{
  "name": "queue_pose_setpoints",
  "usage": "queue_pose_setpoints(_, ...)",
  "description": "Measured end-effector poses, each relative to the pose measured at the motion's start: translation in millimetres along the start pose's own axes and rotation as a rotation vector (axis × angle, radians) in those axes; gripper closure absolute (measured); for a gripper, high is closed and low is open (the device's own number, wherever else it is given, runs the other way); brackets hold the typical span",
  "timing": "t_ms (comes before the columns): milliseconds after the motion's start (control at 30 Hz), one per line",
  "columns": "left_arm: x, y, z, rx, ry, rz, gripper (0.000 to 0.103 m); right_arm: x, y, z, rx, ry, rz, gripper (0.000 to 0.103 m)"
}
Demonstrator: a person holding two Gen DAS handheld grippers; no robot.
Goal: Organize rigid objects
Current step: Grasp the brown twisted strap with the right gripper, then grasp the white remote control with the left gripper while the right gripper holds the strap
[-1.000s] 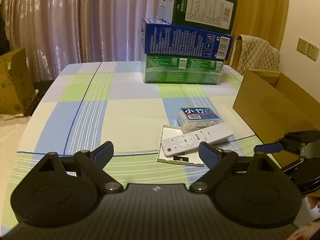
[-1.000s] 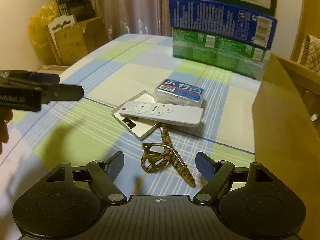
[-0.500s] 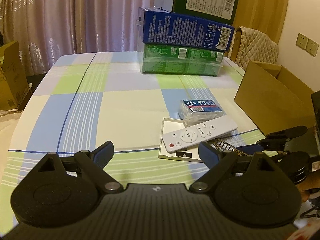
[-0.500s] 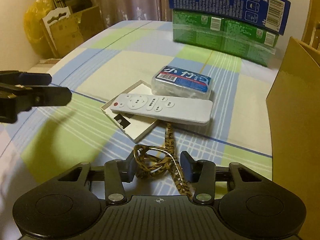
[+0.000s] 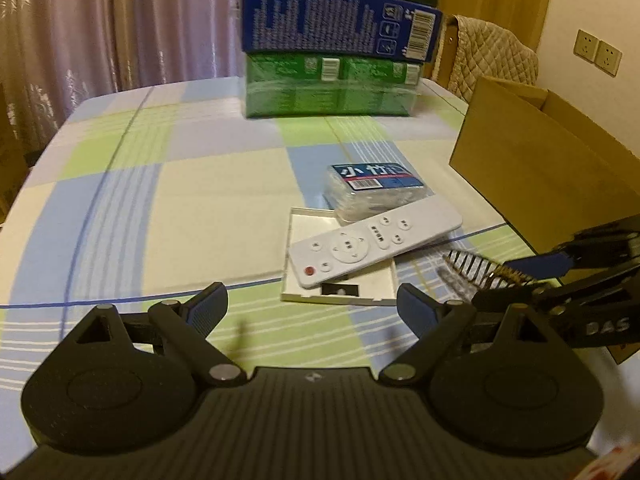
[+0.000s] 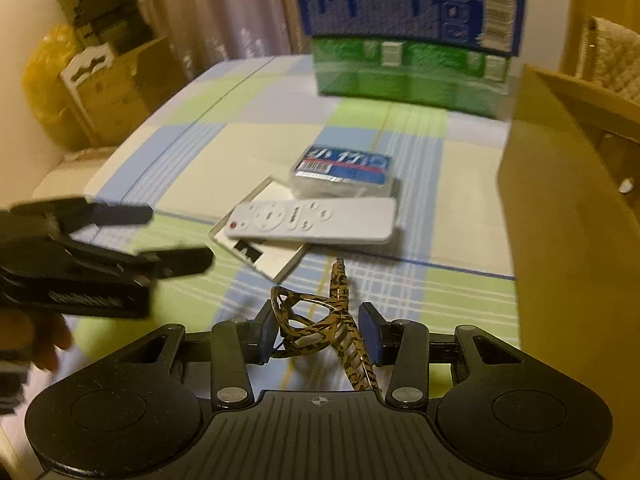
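A leopard-print hair clip (image 6: 320,312) sits between the pads of my right gripper (image 6: 318,320), whose jaws are closing tight on it, low over the checked tablecloth. In the left wrist view the clip's teeth (image 5: 468,264) stick out of the right gripper (image 5: 540,268) at the right edge. A white remote (image 5: 372,240) lies across a flat white tray (image 5: 340,292), beside a clear plastic box with a blue label (image 5: 372,188). My left gripper (image 5: 312,300) is open and holds nothing, hovering just short of the tray; the right wrist view shows the left gripper (image 6: 178,236) at the left.
An open cardboard box (image 5: 540,172) stands on the table's right side, close to the right gripper. Stacked green and blue cartons (image 5: 332,60) stand at the far edge. A quilted chair back (image 5: 492,56) is behind them. More cardboard boxes (image 6: 112,84) stand on the floor to the left.
My right gripper went from open around the hair clip to shut on it. My left gripper came lower and closer to the remote and tray, still open.
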State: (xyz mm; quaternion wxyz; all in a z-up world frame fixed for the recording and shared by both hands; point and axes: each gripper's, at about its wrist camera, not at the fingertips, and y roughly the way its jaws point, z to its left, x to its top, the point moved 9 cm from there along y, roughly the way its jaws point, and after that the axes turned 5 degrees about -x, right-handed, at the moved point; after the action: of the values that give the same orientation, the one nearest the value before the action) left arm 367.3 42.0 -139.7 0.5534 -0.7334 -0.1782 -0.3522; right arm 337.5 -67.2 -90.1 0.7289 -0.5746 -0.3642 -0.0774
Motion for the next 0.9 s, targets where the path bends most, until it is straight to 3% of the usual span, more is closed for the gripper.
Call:
queue_pose_setpoints(433,-5.9,46.9,-13.2,-0.013,-0.013,0.052,0.011,15.7,-7.3,-26.0,-0.031,0.099,-0.035,0.063)
queue_pose_setpoints(600,-1.5,57.9,-17.8,0.031,-0.013,0.032,0.010,16.7,-7.5,-28.9,-0.025,0.113,-0.035,0.063)
queue_pose_setpoints(667,-1.2,58.5,-17.5,0.042,-0.012,0.026,0.012,16.0,-6.8,-29.7,-0.024,0.115,-0.031,0.063)
queue_pose_setpoints(700,-1.0,57.4,-16.3,0.051,-0.012,0.025,0.019,15.8,-6.0,-30.1,-0.022,0.116,-0.030,0.063)
queue_pose_setpoints(900,-11.9,41.4,-13.9,0.076,-0.017,0.073,0.020,11.5,-3.3,-25.6,-0.006,0.117,-0.016,0.063)
